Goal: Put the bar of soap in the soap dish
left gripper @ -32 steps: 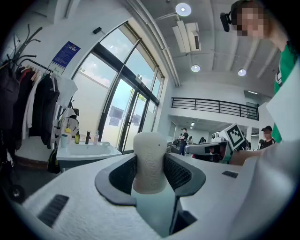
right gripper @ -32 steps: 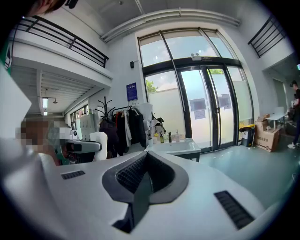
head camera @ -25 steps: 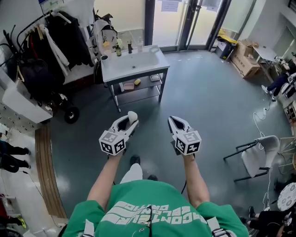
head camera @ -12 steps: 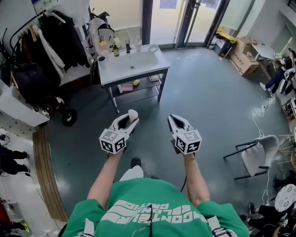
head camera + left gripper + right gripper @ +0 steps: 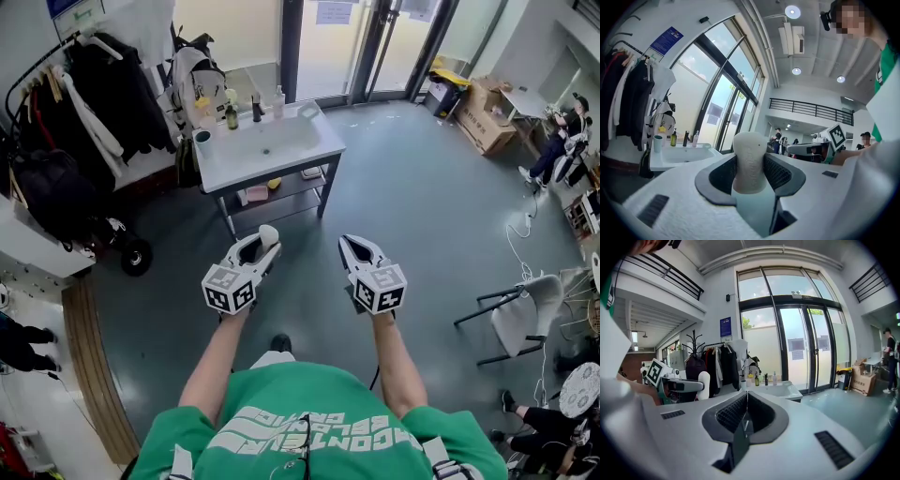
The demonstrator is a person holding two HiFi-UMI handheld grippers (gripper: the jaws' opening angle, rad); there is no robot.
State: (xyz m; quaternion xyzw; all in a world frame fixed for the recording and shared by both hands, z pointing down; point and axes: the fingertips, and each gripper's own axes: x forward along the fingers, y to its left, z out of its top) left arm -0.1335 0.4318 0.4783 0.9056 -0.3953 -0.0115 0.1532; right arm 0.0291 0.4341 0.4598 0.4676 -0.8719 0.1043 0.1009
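Soap bar (image 5: 749, 159) stands upright, clamped at its lower half between the jaws of the left gripper (image 5: 262, 246), its rounded top poking above them. The right gripper (image 5: 355, 247) has its jaws pressed together with nothing between them. Both forearms reach forward side by side, apart from each other, with the grippers pointing toward the white washstand (image 5: 239, 159) (bottles line its far edge). A stretch of bare grey floor (image 5: 412, 197) lies between the person and the washstand, and runs wide to the right as far as the glass doors (image 5: 375, 47). The left side is hemmed by a coat rack (image 5: 80, 103) hung with dark clothes. A folding chair (image 5: 517, 317) stands well off to the right.
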